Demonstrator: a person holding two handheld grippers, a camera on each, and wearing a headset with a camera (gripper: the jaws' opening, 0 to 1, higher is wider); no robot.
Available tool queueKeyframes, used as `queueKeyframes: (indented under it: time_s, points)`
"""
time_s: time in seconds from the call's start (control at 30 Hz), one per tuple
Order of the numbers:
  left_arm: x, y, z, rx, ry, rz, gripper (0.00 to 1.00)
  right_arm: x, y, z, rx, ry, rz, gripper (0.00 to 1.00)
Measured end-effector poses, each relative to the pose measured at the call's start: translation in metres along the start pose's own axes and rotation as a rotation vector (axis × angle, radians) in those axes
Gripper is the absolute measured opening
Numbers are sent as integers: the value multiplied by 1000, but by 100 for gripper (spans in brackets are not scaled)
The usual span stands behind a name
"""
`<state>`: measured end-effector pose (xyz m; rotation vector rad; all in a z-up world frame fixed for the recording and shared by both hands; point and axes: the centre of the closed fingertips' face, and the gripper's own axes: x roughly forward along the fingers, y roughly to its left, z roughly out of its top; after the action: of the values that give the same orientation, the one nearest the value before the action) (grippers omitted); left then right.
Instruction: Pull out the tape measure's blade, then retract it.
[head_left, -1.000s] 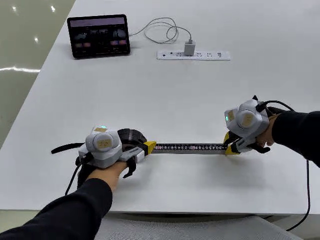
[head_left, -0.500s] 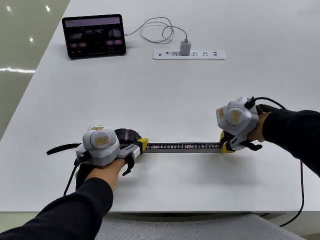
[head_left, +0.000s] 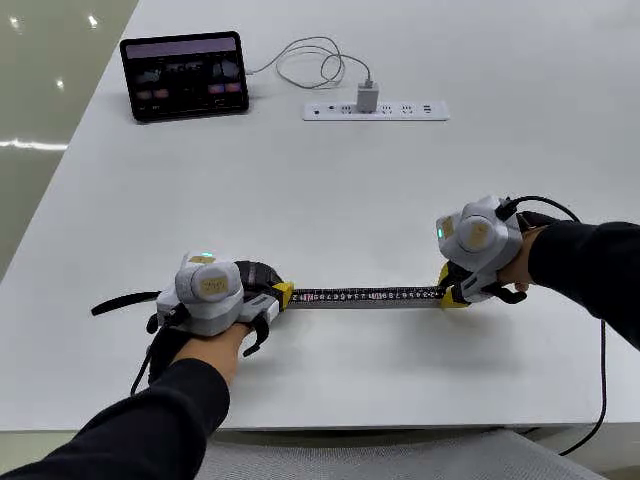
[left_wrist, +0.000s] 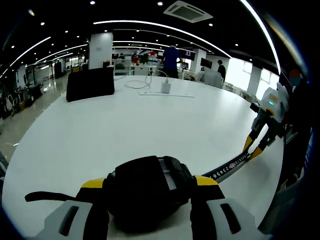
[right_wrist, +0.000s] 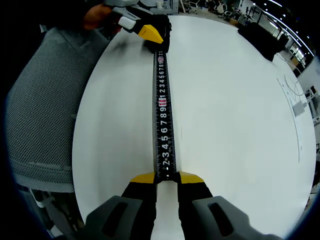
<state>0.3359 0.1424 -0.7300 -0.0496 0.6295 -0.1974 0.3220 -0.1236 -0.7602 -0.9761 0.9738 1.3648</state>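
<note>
Tape measure case (left_wrist: 150, 195) clamped in left claw (left_wrist: 149, 183); right claw (right_wrist: 167, 178) pinches blade (head_left: 365, 295) tip; blade lies 9-to-3 o'clock on tabletop (head_left: 350, 180).

Open-plan office: ceiling light strips (left_wrist: 150, 23), ceiling vent (left_wrist: 187, 11).

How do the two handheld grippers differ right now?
The left gripper clamps the black tape measure case; the right gripper pinches the end of the blade. The left gripper's jaws stand wide apart around the case; the right gripper's are almost together on the thin blade. Both have yellow-tipped jaws and sit low over the white table.
</note>
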Motion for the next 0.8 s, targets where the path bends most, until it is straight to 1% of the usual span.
queueKeyframes:
  time_s: [0.2, 0.3, 0.47, 0.53, 0.63, 0.8]
  points:
    - [-1, 1, -1, -6, 3, 0, 61, 0, 0, 0, 10, -4, -2, 11]
    - [-1, -1, -1, 17, 13, 17, 61, 1, -1, 0, 16, -4, -7, 11]
    - [-1, -1, -2, 40, 20, 27, 61, 1, -1, -1, 23, -10, -11, 11]
    - [-1, 0, -2, 44, 16, 30, 61, 1, -1, -1, 23, -12, -12, 11]
    - [-1, 1, -1, 35, 11, 25, 61, 1, -1, -1, 28, -16, -16, 11]
    - [-1, 1, -1, 16, -3, 11, 61, 1, -2, -1, 35, -40, -19, 11]
